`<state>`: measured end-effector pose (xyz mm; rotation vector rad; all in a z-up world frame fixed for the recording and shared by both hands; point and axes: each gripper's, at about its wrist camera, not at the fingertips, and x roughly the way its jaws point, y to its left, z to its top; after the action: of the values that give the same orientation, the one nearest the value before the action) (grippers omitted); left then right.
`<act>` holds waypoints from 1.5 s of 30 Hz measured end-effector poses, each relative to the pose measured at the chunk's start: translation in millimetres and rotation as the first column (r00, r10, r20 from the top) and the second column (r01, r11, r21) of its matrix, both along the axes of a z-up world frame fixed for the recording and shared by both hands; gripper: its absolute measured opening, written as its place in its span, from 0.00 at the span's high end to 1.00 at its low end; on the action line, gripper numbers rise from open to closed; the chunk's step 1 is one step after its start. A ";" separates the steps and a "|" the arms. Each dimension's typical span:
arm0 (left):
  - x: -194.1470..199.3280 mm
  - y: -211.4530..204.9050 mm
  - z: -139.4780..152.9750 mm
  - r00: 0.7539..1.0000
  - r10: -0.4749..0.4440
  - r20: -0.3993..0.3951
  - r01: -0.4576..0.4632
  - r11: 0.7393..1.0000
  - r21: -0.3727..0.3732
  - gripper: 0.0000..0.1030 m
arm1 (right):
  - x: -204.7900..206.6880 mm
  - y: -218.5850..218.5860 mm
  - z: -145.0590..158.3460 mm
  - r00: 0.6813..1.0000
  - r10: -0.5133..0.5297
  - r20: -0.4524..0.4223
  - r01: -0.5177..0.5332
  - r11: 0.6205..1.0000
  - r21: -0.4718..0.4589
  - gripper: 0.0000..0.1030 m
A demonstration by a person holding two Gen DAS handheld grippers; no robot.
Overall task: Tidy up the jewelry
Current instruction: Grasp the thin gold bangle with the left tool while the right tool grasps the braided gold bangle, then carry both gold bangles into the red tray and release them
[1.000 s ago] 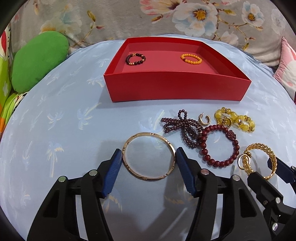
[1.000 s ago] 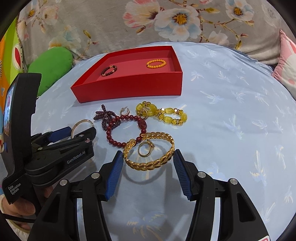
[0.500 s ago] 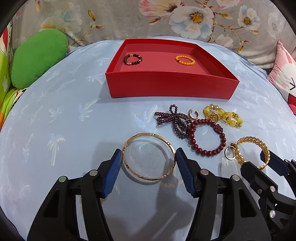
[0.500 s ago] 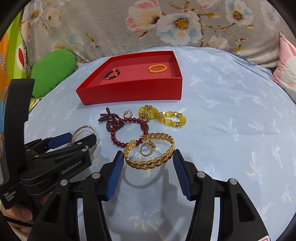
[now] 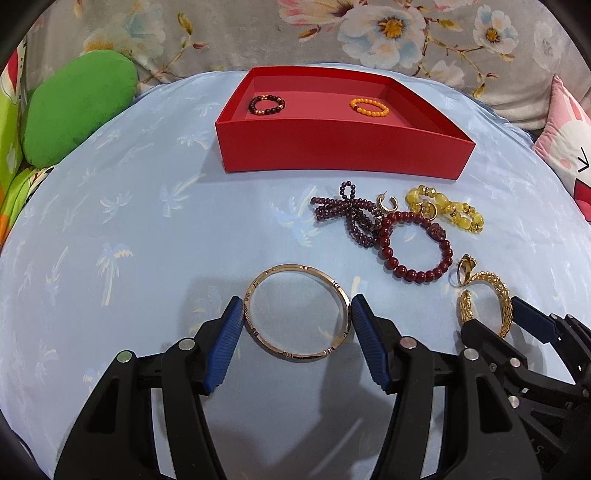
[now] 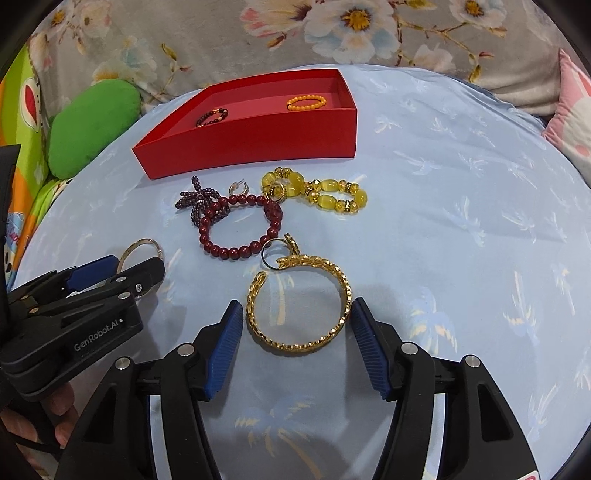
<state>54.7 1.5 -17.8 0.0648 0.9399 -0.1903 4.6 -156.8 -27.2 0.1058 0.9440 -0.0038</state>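
My left gripper (image 5: pixel 297 314) is open, its blue pads on either side of a thin rose-gold bangle (image 5: pixel 325 278) lying on the blue cloth. My right gripper (image 6: pixel 297 314) is open around a braided gold cuff (image 6: pixel 345 286), with a small ring (image 6: pixel 271 253) touching the cuff's far end. A red bead bracelet (image 6: pixel 240 251), a dark bead bow (image 6: pixel 197 201), a small hoop earring (image 6: pixel 240 188) and a yellow bead bracelet (image 6: pixel 332 192) lie in front of the red box (image 5: pixel 343 151). The box holds a dark bracelet (image 5: pixel 266 104) and an orange bracelet (image 5: pixel 369 107).
A green cushion (image 5: pixel 77 107) lies at the far left, a pink cushion (image 5: pixel 569 136) at the right. A floral fabric (image 5: pixel 295 33) rises behind the box. The left gripper's body (image 6: pixel 74 314) shows at the left of the right wrist view.
Both grippers have drawn back slightly from the box; the gold cuff has turned a little and the ring now lies beyond its end. Both stay open.
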 end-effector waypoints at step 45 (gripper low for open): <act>191.5 -20.6 57.3 0.995 0.027 0.096 -0.023 0.999 -0.042 0.44 | 218.4 -9.3 62.2 0.990 0.022 0.139 -0.023 1.000 0.005 0.46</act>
<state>246.2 -19.1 39.4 0.0244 0.8398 -0.1811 223.0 -166.1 35.0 0.1003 0.8061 0.0268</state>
